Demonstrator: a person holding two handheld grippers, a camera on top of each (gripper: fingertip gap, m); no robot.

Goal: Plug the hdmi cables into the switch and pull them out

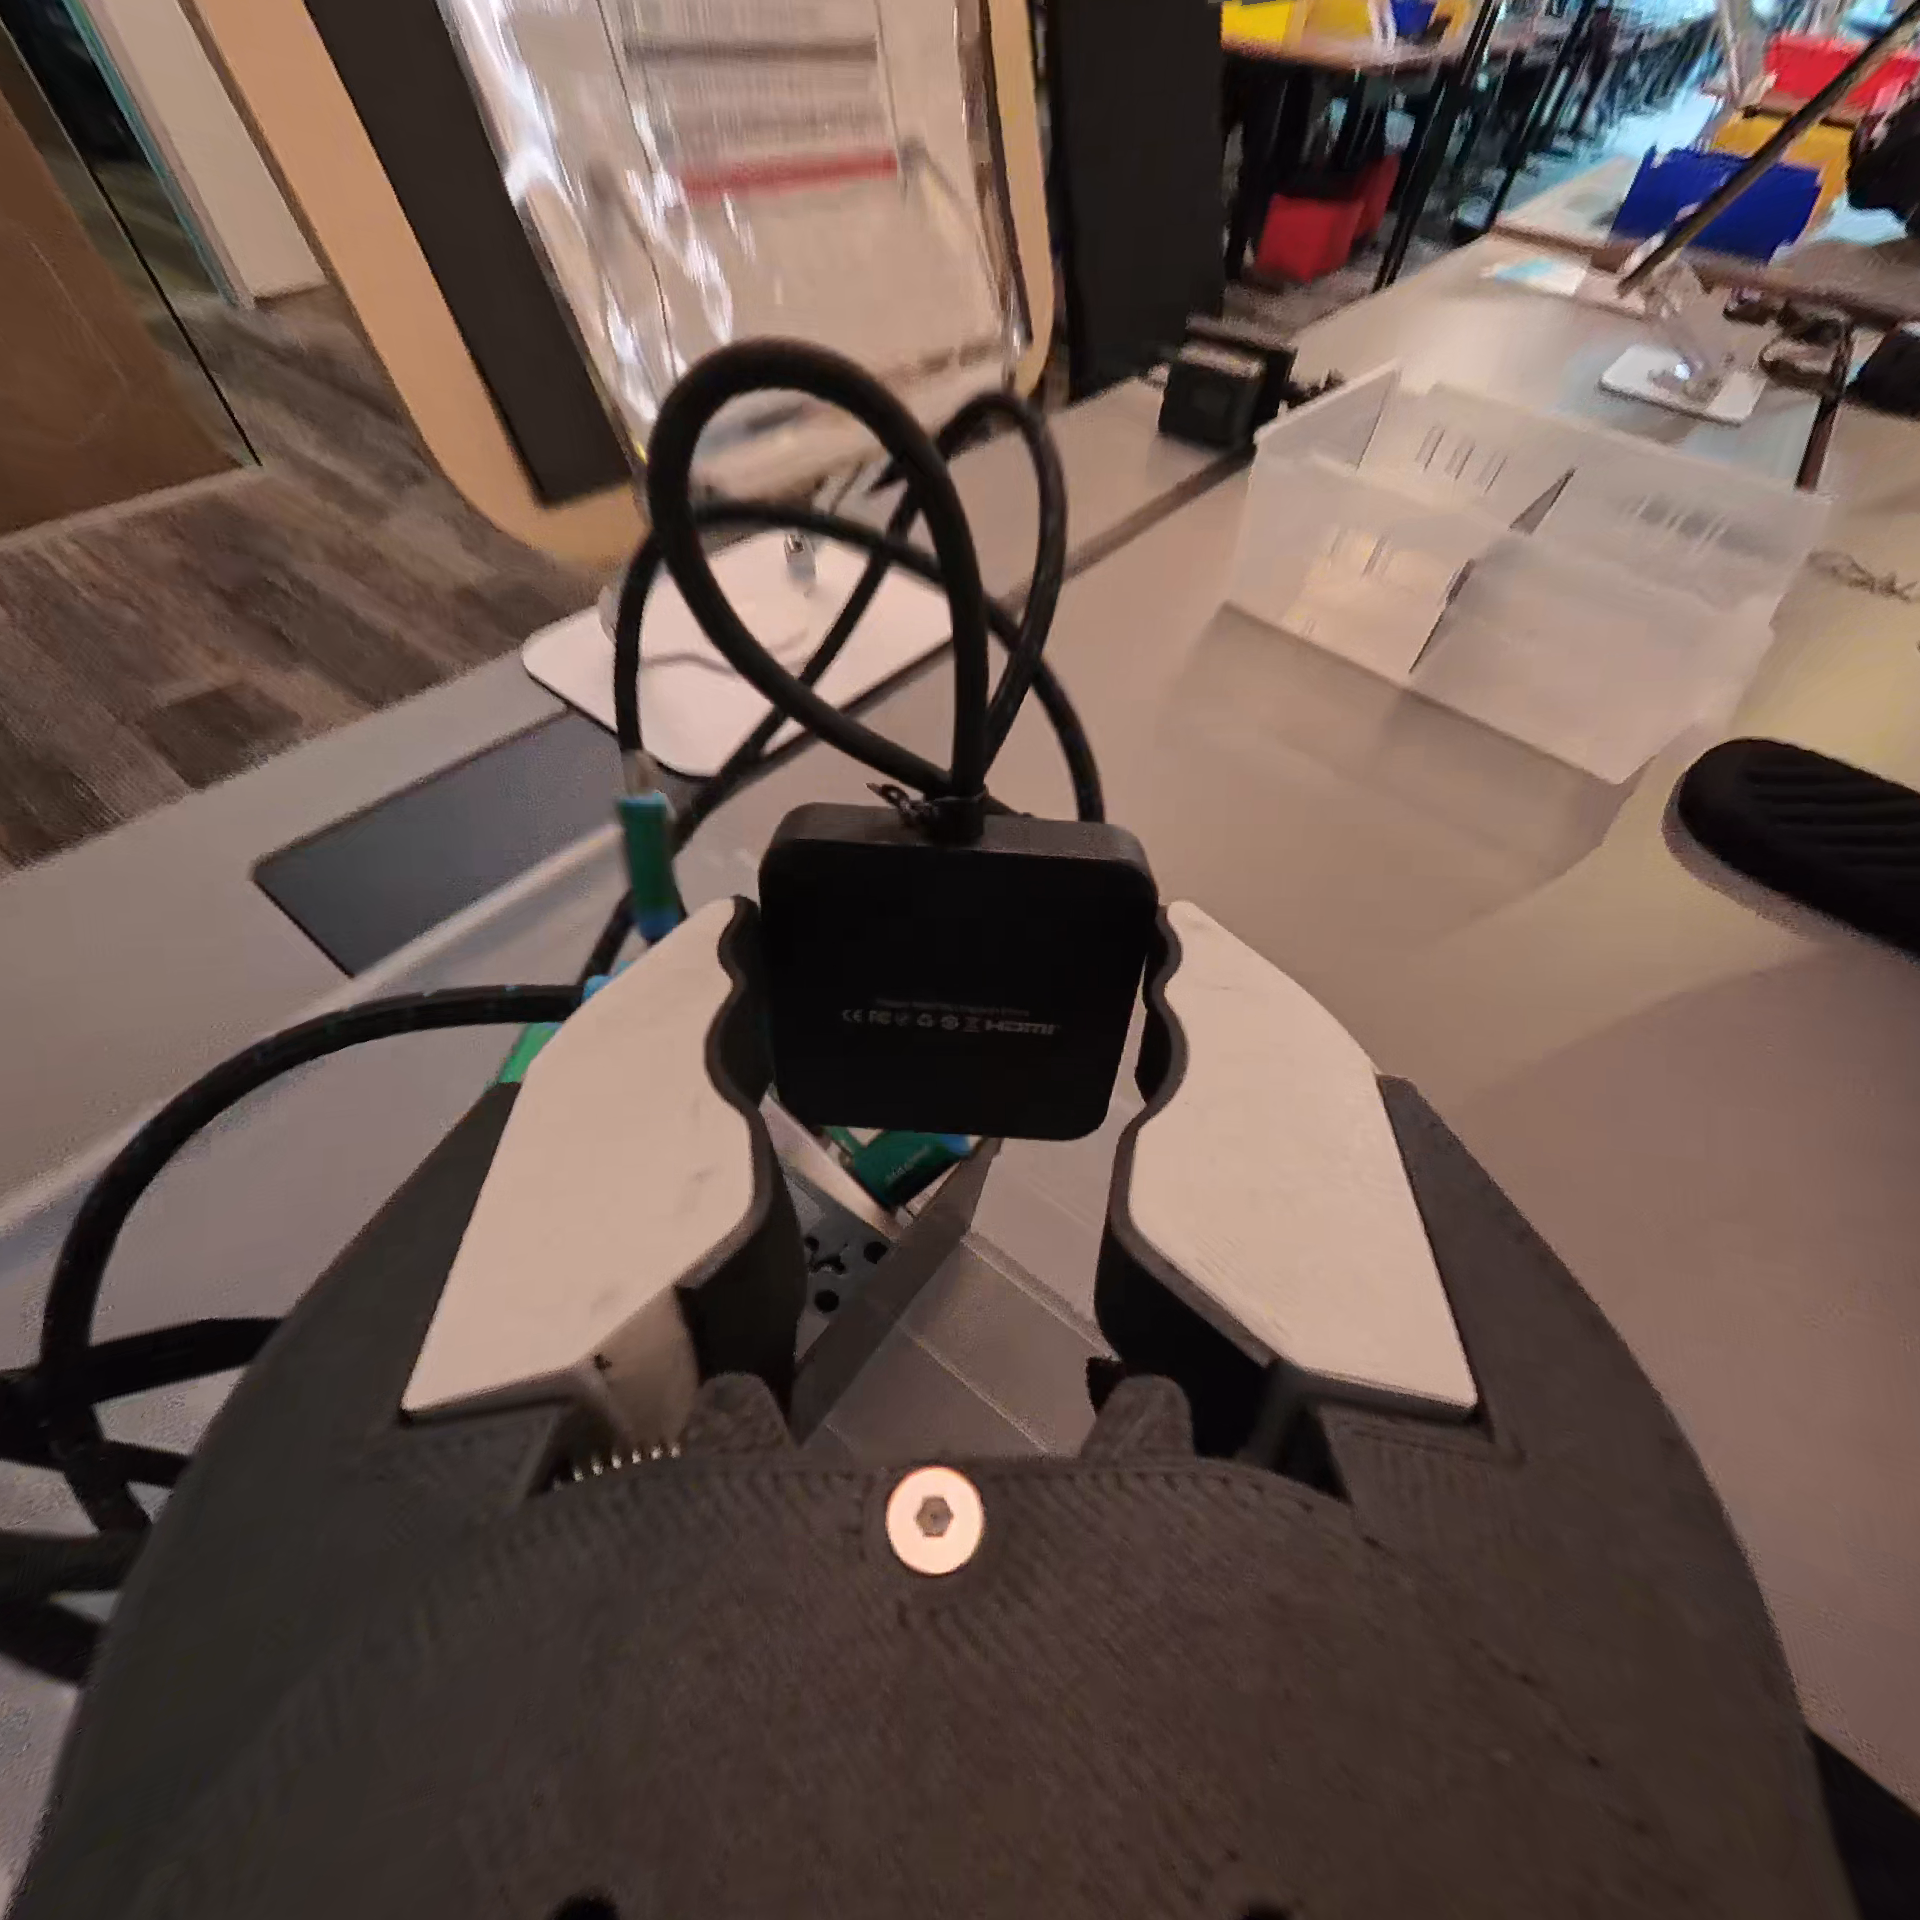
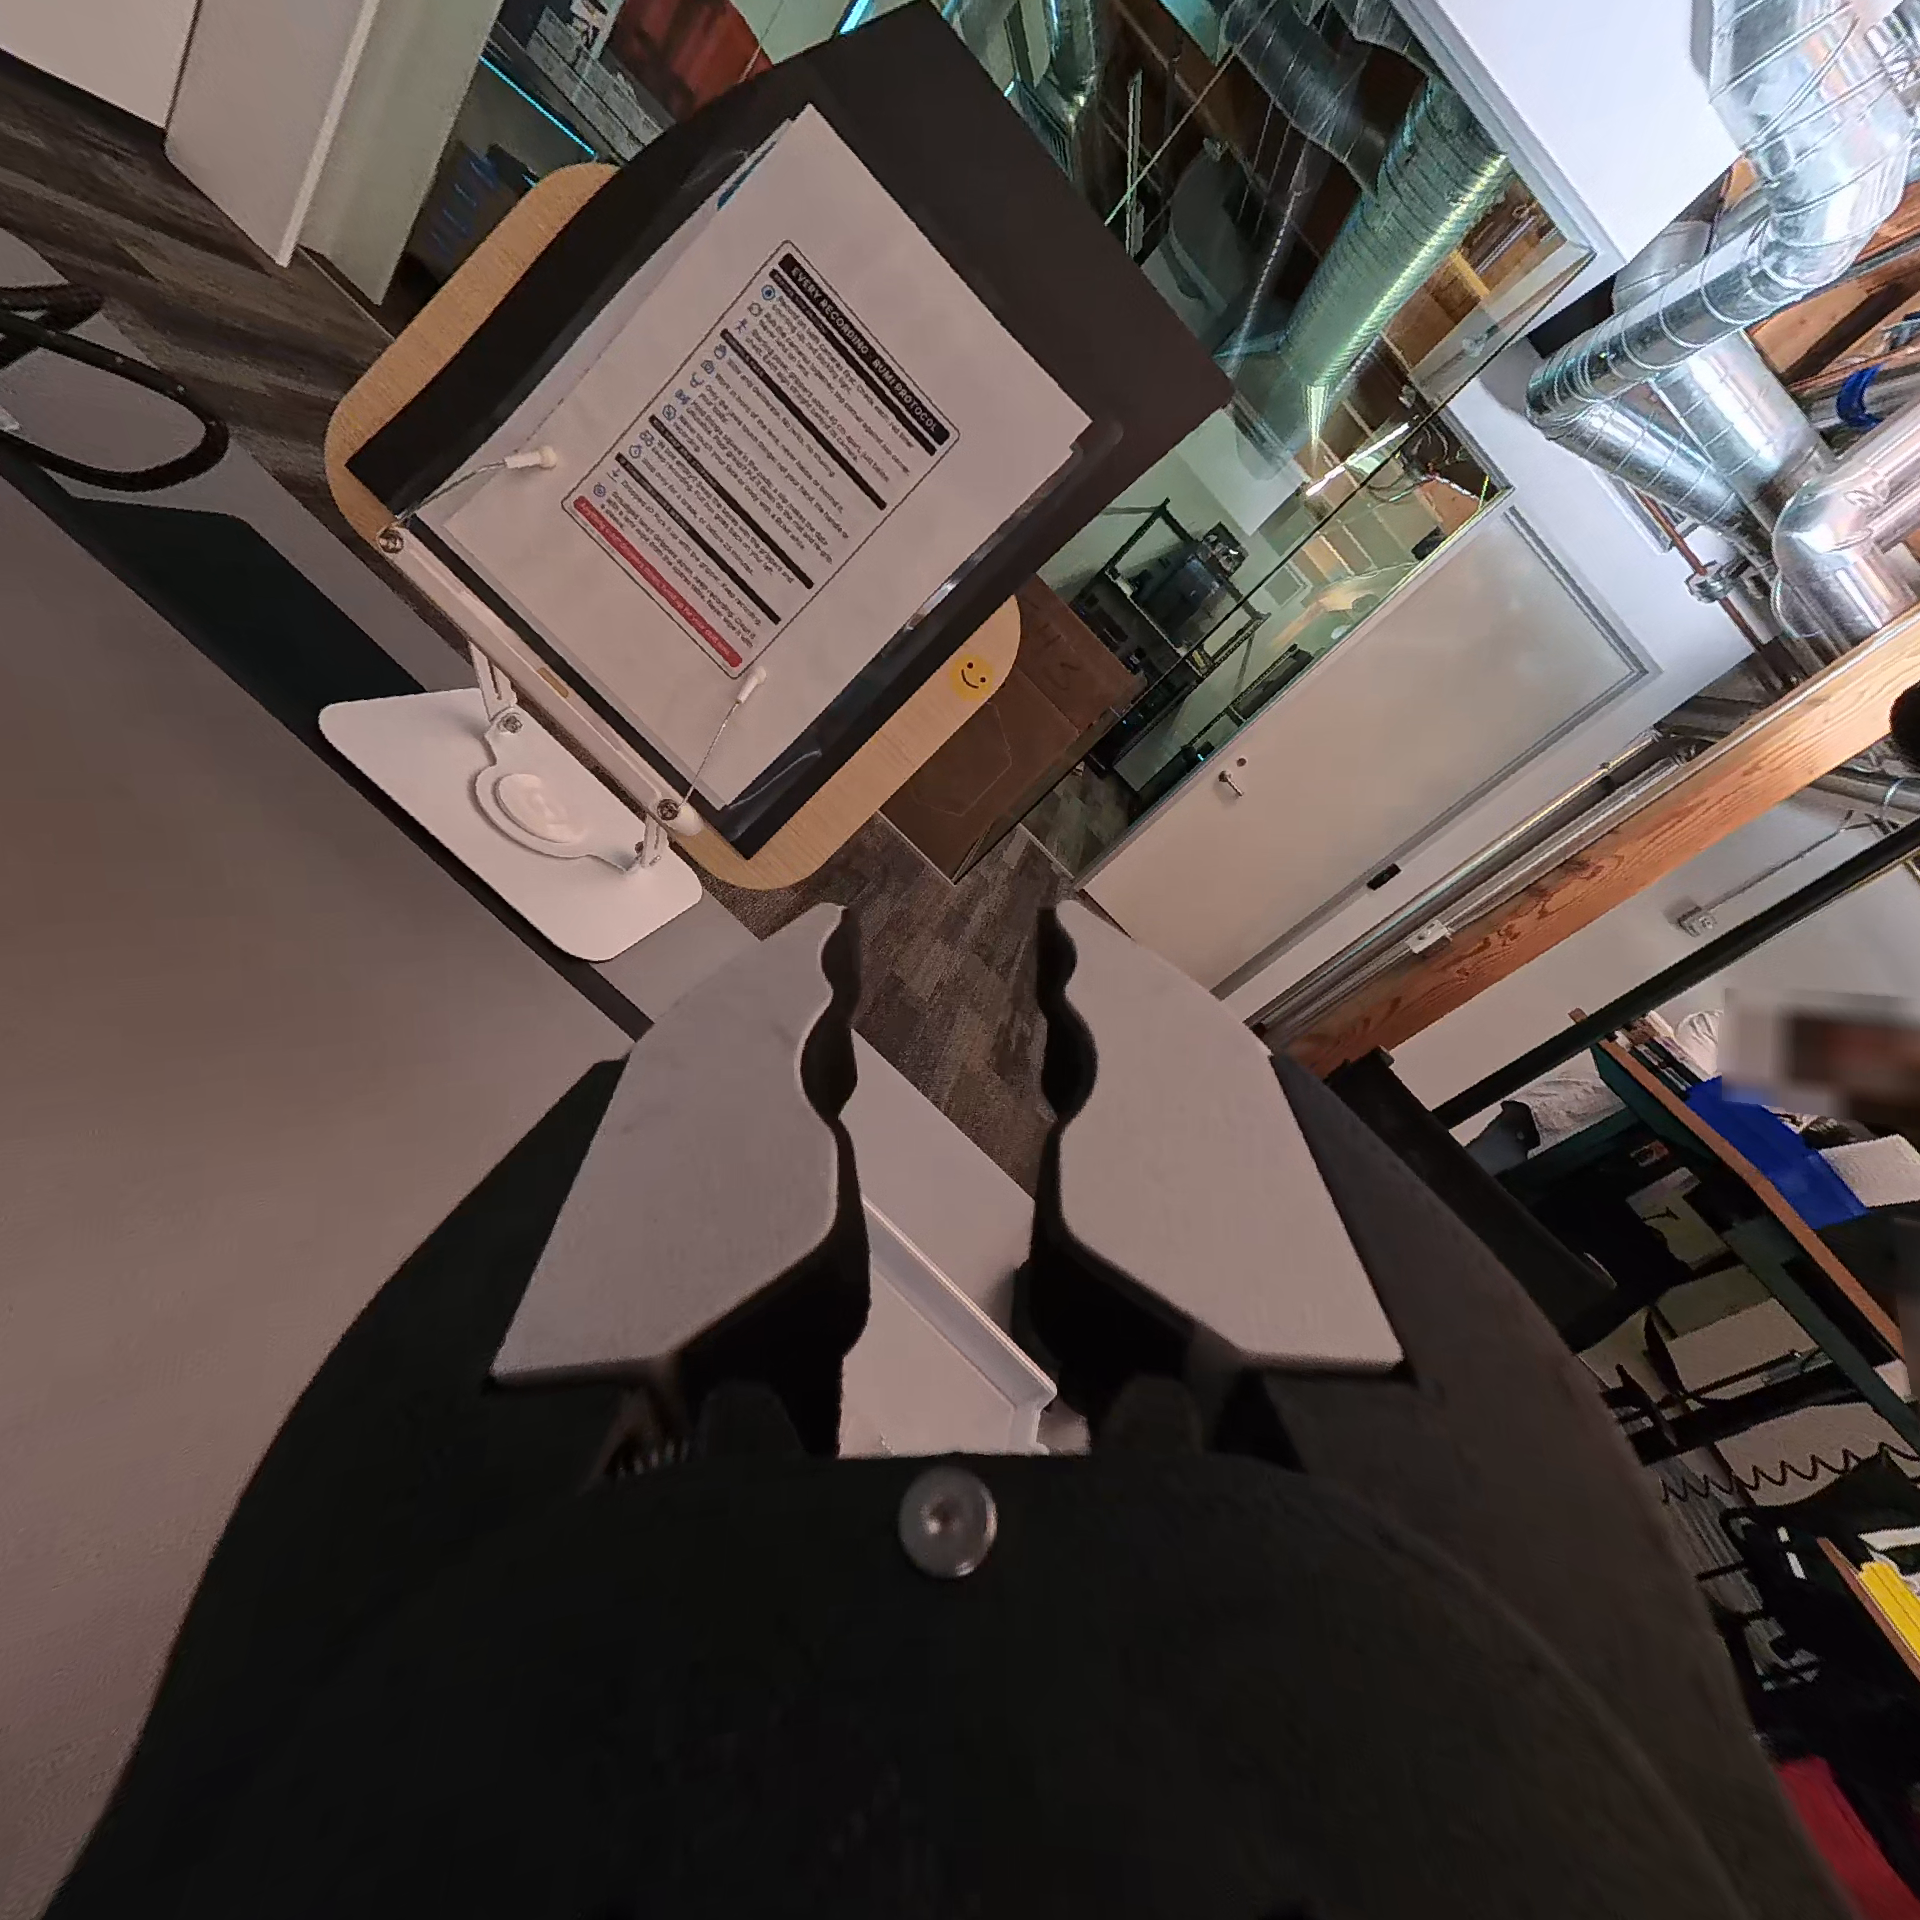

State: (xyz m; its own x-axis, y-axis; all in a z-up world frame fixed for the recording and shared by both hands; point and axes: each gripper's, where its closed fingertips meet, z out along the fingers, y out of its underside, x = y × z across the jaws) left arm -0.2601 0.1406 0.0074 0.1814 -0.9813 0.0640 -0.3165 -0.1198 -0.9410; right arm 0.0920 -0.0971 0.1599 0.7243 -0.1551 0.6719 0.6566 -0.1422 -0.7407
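Note:
In the left wrist view my left gripper [image 1: 954, 920] is shut on a black square HDMI switch [image 1: 951, 997], one finger on each side, held above the grey table. The switch's own black cable [image 1: 831, 582] loops up from its far edge. A green and blue HDMI plug [image 1: 646, 862] stands up to the left of the switch, and another green plug [image 1: 904, 1164] shows just below it. A black braided cable [image 1: 208, 1081] curves off to the left. In the right wrist view my right gripper [image 2: 943, 935] is open, empty and tilted, with no cable or switch in sight.
Clear plastic bins [image 1: 1507, 561] stand at the back right of the table. A paper stand with a white base [image 1: 717, 644] is behind the cable loop; it also shows in the right wrist view [image 2: 509, 810]. A black ribbed object [image 1: 1808, 831] lies at the right. A dark pad [image 1: 447, 842] lies at the left.

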